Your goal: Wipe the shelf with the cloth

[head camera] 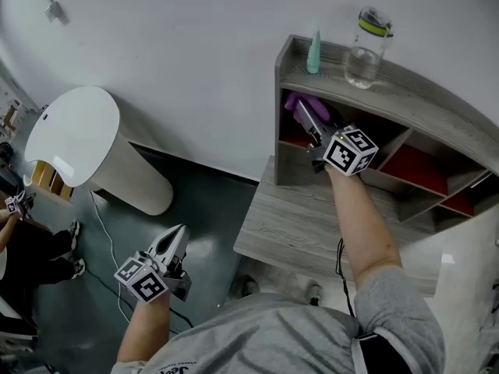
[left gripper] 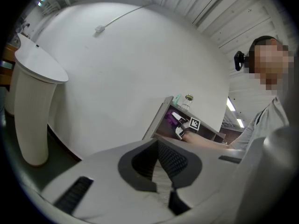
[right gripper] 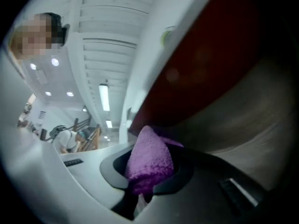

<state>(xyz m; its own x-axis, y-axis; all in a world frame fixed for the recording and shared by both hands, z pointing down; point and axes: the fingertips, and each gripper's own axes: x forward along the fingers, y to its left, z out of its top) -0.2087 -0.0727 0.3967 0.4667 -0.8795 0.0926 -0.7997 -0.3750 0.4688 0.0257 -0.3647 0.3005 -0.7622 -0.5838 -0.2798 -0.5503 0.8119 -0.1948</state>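
Right gripper (head camera: 304, 115) jaws clamped on cloth (right gripper: 150, 160), judged soft, light, floppy, best pinched bunched; left gripper (left gripper: 162, 164) jaws together, empty.

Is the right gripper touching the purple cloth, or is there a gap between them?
Touching. In the right gripper view, the right gripper has its jaws closed on the cloth, whose fold sticks out past them.
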